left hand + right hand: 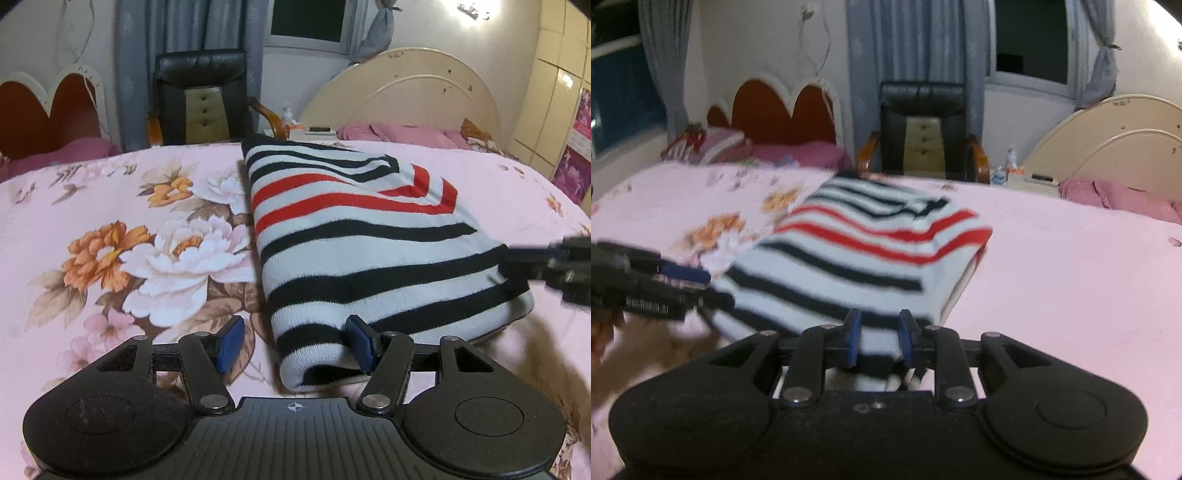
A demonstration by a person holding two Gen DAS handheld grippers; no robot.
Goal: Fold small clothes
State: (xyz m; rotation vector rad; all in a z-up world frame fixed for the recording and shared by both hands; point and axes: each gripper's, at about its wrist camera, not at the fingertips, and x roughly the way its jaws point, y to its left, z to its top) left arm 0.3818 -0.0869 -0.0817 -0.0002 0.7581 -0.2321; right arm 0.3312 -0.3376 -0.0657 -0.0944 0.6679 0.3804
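On the floral bedspread (110, 206), right claw (877, 341) pinches the striped sweater (354, 236).

sweater (354, 236) on bed (110, 221) | chair (201, 96) behind bed

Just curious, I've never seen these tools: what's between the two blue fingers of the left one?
In the left wrist view, the near corner of the folded striped sweater lies between the left gripper fingers, against the right one; the rest is flowered bedspread.

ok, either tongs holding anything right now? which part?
Right tongs pinch the near edge of the folded striped sweater. Left tongs are open at its near corner, one pad touching, nothing held.
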